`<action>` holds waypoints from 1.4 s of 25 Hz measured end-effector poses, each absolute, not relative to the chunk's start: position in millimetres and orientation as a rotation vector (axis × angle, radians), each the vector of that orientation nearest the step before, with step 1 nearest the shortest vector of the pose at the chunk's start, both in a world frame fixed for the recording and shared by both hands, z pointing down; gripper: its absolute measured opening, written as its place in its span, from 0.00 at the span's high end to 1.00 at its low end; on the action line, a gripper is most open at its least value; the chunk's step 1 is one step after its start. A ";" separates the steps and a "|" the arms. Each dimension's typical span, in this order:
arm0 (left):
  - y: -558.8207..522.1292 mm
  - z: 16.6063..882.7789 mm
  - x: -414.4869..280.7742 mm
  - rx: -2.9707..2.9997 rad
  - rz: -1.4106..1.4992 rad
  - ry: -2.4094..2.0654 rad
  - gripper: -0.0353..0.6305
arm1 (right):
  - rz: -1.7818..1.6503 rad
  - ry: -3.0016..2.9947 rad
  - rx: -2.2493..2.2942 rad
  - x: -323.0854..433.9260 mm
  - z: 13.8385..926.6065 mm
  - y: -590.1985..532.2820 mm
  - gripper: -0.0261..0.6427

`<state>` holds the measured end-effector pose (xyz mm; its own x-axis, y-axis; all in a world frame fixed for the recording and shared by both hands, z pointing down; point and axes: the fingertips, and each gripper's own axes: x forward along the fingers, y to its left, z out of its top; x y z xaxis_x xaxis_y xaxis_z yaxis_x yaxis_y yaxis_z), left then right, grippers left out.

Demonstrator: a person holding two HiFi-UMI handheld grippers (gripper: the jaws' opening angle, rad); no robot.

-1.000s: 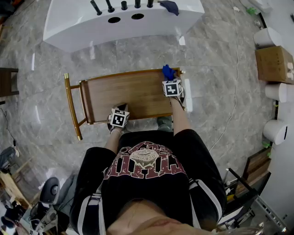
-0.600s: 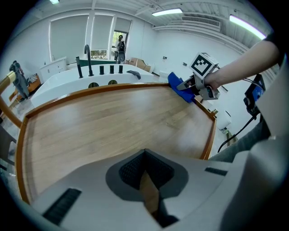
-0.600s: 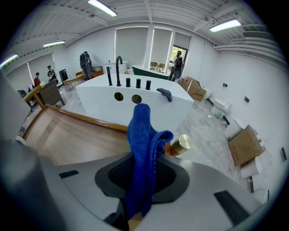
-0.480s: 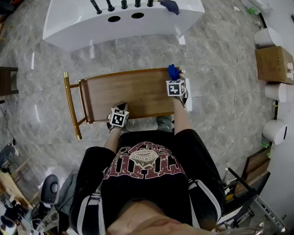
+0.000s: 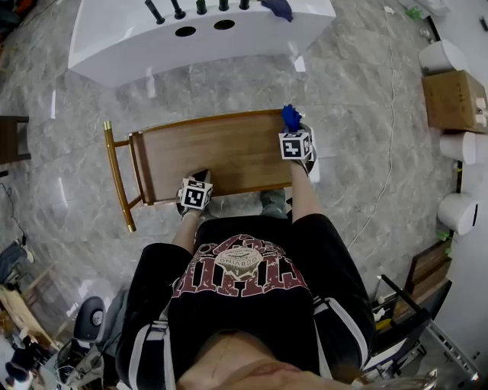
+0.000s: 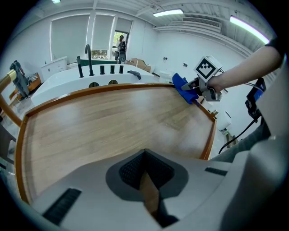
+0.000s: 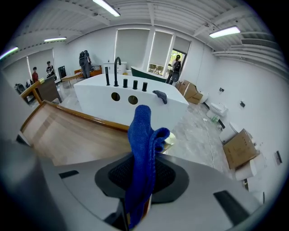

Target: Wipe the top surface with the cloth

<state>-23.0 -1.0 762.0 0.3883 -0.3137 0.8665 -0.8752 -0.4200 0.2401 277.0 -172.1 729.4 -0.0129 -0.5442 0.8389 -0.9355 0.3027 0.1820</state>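
Note:
The brown wooden table top [image 5: 221, 152] has a raised rim and a gold frame. My right gripper [image 5: 293, 129] is at its far right corner, shut on a blue cloth [image 5: 289, 116] that sticks out past the fingertips over the rim. In the right gripper view the cloth [image 7: 142, 131] stands up between the jaws of the right gripper [image 7: 140, 164], with the top [image 7: 67, 131] to the left. My left gripper [image 5: 199, 178] rests at the near edge, shut with nothing held. From the left gripper [image 6: 144, 155] view, the cloth [image 6: 183, 85] touches the top [image 6: 113, 122] at far right.
A white tub [image 5: 198, 34] with black taps stands beyond the table, a dark cloth [image 5: 276, 7] lying on it. A gold handle bar [image 5: 114, 175] juts out at the table's left. A cardboard box [image 5: 454, 103] and white fixtures [image 5: 457, 213] line the right side.
My right gripper has slid the blue cloth a little to the right, reaching the far right corner of the top. The left gripper has stayed put.

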 end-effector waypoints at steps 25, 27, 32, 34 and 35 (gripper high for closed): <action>2.0 767.3 -21.7 1.949 1.026 -0.992 0.88 | 0.582 -1.656 1.268 275.7 744.7 -106.2 0.83; 2.4 768.4 -22.5 1.953 1.026 -0.987 0.88 | 0.588 -1.655 1.265 274.8 745.3 -101.4 0.83; 3.6 767.2 -22.4 1.948 1.033 -0.989 0.88 | 0.606 -1.654 1.265 275.4 744.3 -94.7 0.83; 3.5 766.3 -21.6 1.944 1.035 -0.996 0.88 | 0.613 -1.655 1.266 276.2 743.9 -94.7 0.83; 3.6 765.7 -21.0 1.941 1.034 -0.997 0.88 | 0.617 -1.654 1.266 276.9 743.7 -94.6 0.83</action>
